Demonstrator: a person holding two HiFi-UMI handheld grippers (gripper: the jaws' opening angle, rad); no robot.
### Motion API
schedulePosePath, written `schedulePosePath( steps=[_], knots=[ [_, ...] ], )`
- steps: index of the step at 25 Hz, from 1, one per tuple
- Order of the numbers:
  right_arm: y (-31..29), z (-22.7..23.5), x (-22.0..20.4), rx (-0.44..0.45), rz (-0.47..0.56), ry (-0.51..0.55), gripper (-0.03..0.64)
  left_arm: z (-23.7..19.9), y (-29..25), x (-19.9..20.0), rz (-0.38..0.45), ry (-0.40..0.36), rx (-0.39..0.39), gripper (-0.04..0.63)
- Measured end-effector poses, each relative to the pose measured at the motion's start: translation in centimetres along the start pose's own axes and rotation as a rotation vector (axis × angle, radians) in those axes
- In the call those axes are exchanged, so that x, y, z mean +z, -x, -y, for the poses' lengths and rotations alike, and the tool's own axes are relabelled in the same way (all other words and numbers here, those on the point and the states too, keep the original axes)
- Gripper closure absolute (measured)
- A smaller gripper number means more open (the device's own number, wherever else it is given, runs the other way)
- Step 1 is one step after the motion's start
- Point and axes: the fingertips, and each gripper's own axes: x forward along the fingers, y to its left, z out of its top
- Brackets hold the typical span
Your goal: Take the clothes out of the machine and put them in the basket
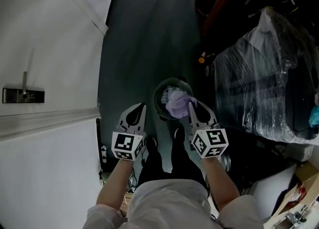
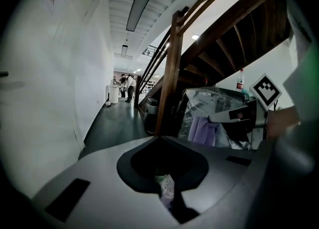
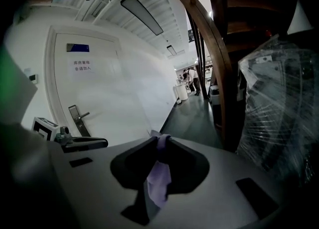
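Left gripper (image 1: 138, 111): jaws drawn together on a small pale patterned scrap of fabric (image 2: 166, 187). Right gripper (image 1: 192, 107): jaws clamped on a crumpled lilac cloth (image 1: 177, 104), which hangs above the right rim of the round dark basket (image 1: 158, 98) standing on the dark floor (image 1: 144, 48). Risk: if released this far off centre, the cloth may drape over the rim or slide down to the floor
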Motion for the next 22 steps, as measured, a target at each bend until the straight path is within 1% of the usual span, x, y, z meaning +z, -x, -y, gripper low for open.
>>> schedulePosePath(
  steps=[9, 14, 18, 22],
  knots=[
    [-3.6, 2.8, -8.5, -0.012, -0.125, -0.043, 0.558, -0.2, -2.6, -9.1, -0.120, 0.057, -0.008, 0.575],
    [-5.6, 4.1, -13.6, 0.008, -0.205, -0.063, 0.558, 0.8, -3.8, -13.8, -0.175, 0.084, -0.050, 0.575],
    [-7.2, 5.3, -16.8, 0.006, -0.246, -0.093, 0.558, 1.1, -4.9, -17.4, -0.226, 0.101, -0.055, 0.575],
    [-8.3, 6.7, -19.3, 0.000, -0.279, -0.122, 0.558, 1.1, -6.1, -20.4, -0.258, 0.122, -0.051, 0.575]
  ],
)
